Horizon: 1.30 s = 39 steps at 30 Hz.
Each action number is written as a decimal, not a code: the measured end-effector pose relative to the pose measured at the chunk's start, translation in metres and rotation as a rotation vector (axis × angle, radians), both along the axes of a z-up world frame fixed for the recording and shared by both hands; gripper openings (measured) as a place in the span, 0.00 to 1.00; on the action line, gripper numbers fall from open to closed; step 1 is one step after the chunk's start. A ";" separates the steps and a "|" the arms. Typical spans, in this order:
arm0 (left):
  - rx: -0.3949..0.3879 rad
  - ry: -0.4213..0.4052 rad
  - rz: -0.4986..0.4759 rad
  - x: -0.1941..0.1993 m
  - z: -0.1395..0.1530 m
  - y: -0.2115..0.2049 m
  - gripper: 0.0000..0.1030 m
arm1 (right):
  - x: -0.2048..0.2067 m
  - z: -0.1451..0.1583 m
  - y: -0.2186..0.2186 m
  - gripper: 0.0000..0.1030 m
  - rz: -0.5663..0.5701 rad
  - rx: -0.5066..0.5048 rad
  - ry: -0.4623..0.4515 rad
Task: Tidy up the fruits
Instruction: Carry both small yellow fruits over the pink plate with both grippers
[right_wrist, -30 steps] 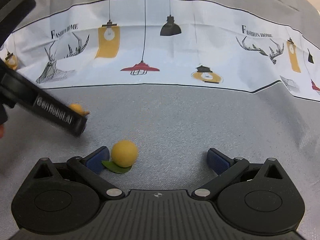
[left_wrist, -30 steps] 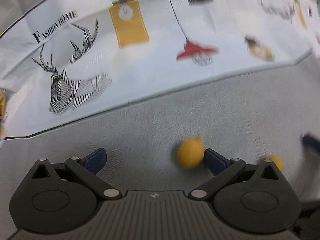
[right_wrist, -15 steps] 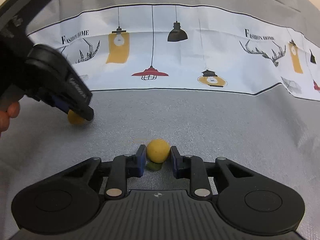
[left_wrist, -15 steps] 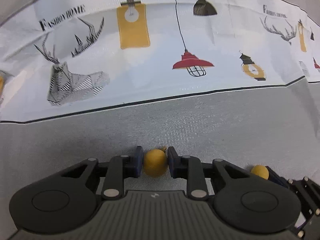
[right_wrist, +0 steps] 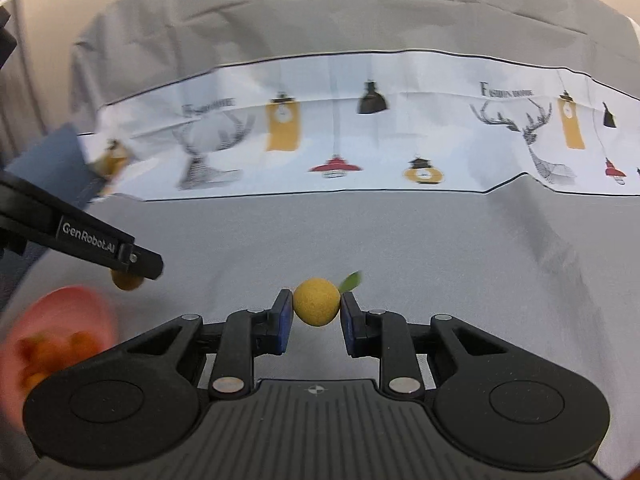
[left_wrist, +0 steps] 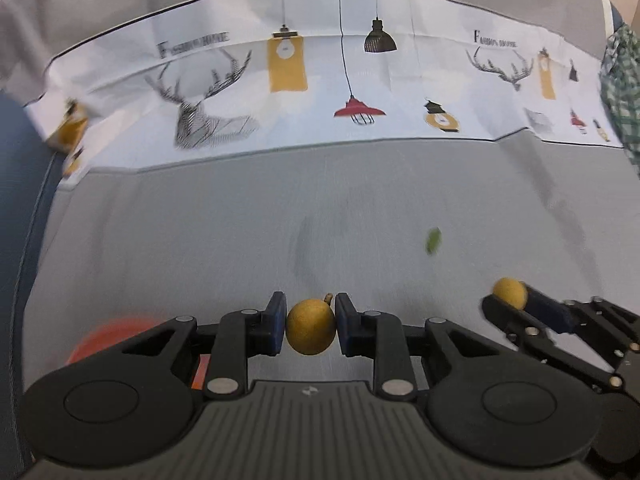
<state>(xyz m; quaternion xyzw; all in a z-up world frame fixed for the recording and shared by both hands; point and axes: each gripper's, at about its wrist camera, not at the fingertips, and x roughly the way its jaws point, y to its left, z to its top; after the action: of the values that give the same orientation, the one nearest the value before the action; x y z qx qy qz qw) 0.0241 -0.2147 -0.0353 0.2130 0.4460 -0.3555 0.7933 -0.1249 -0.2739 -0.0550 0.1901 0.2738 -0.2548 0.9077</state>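
In the left wrist view my left gripper (left_wrist: pixel 311 314) is shut on a round brownish-yellow fruit (left_wrist: pixel 311 330) with a short stem, held above the grey cloth. In the right wrist view my right gripper (right_wrist: pixel 316 310) is shut on a round yellow fruit (right_wrist: pixel 317 304), also off the cloth. Each view shows the other gripper: the right gripper (left_wrist: pixel 514 304) with its yellow fruit (left_wrist: pixel 508 291) at the right, the left gripper (right_wrist: pixel 138 266) with its fruit (right_wrist: pixel 126 283) at the left. A small green leaf (left_wrist: pixel 433 240) shows apart from the fruit, over the cloth.
A pink-red bowl (right_wrist: pixel 86 300) holding several small orange fruits sits at the lower left, blurred; its rim (left_wrist: pixel 104 334) also peeks out behind my left fingers. A white printed strip (left_wrist: pixel 360 92) with deer and lamps crosses the far cloth. A checked cloth (left_wrist: pixel 622 92) shows at the far right.
Both grippers went from open to shut, each on a fruit, then rose off the cloth with it. The leaf stayed behind. The bowl has come into view at the lower left.
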 end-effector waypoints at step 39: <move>-0.046 -0.082 0.325 -0.131 0.085 0.272 0.28 | -0.091 0.109 0.223 0.26 0.367 -0.137 -0.050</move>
<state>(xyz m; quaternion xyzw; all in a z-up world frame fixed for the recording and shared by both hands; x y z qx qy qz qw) -0.1070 0.0575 0.0500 0.1342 0.4336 -0.2239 0.8625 -0.2164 -0.0505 0.0543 0.0809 0.2631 -0.0983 0.9563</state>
